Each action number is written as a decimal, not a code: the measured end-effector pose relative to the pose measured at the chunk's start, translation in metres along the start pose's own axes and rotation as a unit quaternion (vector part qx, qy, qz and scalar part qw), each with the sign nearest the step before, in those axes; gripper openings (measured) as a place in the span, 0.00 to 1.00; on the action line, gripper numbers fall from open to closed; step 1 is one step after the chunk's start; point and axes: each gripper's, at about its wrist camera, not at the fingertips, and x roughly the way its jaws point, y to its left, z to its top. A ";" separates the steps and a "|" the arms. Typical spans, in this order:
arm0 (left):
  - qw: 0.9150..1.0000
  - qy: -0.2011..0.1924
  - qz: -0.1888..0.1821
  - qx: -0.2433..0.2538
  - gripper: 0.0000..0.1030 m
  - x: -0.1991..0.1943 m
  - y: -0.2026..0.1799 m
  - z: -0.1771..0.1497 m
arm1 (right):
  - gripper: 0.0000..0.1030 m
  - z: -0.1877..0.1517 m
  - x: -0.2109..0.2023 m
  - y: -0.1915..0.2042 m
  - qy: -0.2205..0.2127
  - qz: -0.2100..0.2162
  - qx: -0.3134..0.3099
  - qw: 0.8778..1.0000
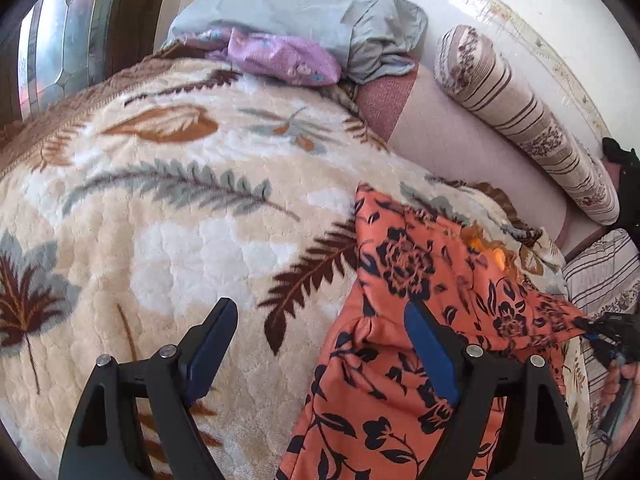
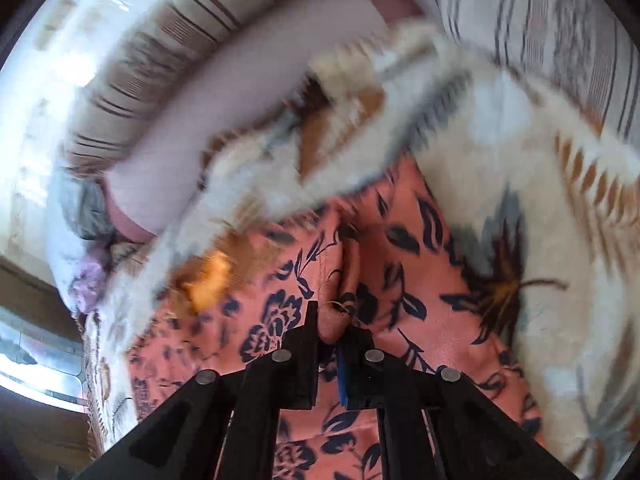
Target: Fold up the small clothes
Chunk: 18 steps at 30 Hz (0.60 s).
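An orange garment with a dark blue flower print (image 1: 404, 280) lies on a cream leaf-patterned blanket (image 1: 168, 216) on a bed. My left gripper (image 1: 320, 316) is open above the blanket, its right finger over the garment's left part; nothing is between its jaws. My right gripper (image 2: 330, 328) is shut on a bunched fold of the orange garment (image 2: 400, 248) and pulls a corner taut. It also shows at the right edge of the left wrist view (image 1: 600, 330), holding that stretched corner. The right wrist view is blurred by motion.
A grey-blue pillow (image 1: 304, 12) and a lilac cloth (image 1: 280, 58) lie at the head of the bed. A striped bolster (image 1: 520, 116) runs along the white wall. A striped sheet (image 2: 540, 32) lies beyond the blanket's edge. A window (image 1: 60, 40) is at the far left.
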 end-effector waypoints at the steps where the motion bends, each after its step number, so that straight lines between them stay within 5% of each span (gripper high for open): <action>1: 1.000 -0.011 -0.003 0.004 0.83 -0.004 -0.003 0.004 | 0.07 -0.005 -0.014 0.000 -0.022 -0.004 -0.005 1.000; 4: 1.000 -0.022 -0.015 0.016 0.84 -0.003 -0.024 0.017 | 0.21 -0.026 0.002 -0.020 -0.009 -0.055 -0.013 0.998; 5: 0.999 -0.014 -0.015 0.026 0.84 0.004 -0.033 0.020 | 0.53 -0.029 0.025 -0.027 0.023 -0.071 -0.013 0.997; 6: 0.999 -0.002 -0.011 0.039 0.84 0.013 -0.042 0.021 | 0.72 -0.035 0.042 -0.041 0.058 -0.075 0.004 0.995; 9: 0.994 0.047 0.038 0.091 0.84 0.058 -0.064 0.017 | 0.71 -0.036 0.023 -0.048 0.012 -0.051 -0.004 0.999; 11: 0.978 0.115 0.106 0.138 0.86 0.106 -0.066 0.001 | 0.71 -0.029 0.006 -0.049 -0.011 -0.043 0.005 0.999; 14: 0.978 0.080 0.112 0.157 0.93 0.112 -0.065 -0.012 | 0.72 -0.012 -0.014 -0.038 -0.029 0.021 0.007 0.999; 18: 0.979 0.084 0.107 0.153 0.93 0.111 -0.062 -0.012 | 0.82 0.005 0.021 -0.016 0.027 0.147 -0.002 0.989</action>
